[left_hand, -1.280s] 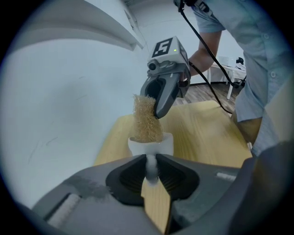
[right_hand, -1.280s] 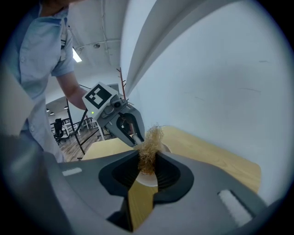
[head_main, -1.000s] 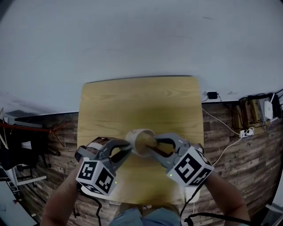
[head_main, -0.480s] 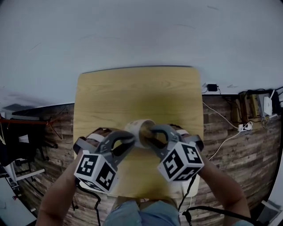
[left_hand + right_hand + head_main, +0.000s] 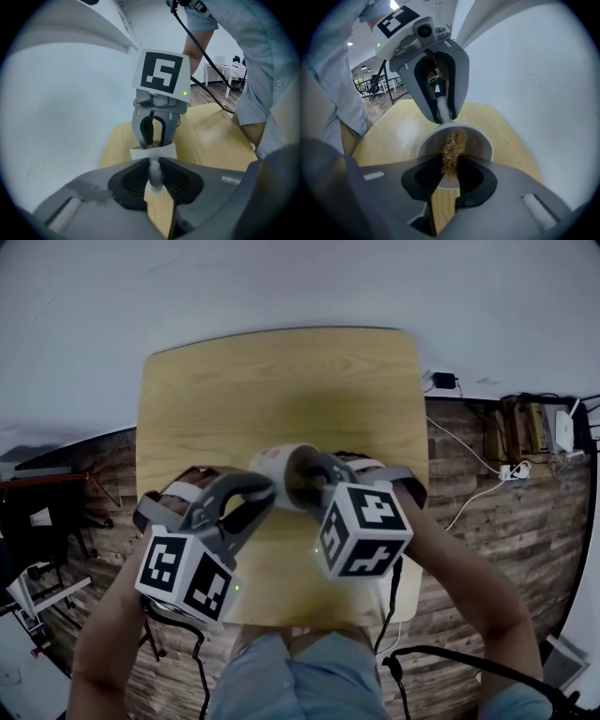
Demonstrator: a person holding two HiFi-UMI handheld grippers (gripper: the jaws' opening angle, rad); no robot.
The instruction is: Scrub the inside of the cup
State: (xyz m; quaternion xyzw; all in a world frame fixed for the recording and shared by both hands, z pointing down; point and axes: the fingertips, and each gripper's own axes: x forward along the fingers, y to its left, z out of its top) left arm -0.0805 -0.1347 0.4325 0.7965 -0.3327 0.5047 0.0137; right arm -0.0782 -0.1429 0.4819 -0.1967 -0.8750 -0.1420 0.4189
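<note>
Nearest the person, the left gripper [image 5: 154, 172] had its fingers [image 5: 127, 180] closed on the handle [image 5: 154, 174] of the white cup [image 5: 272, 463]. It held the cup tilted over the wooden surface [image 5: 281, 381], with the mouth turned toward 4 o'clock in the head view. From that side the right gripper [image 5: 449, 172] kept its fingers [image 5: 423, 180] clamped on a brown fibrous scrubber [image 5: 453, 147]. The scrubber's tuft reached into the cup's mouth, against the inner wall.

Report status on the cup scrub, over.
Left tool shut on cup rim. Right tool shut on scrubber, inside cup. No obstruction seen.
</note>
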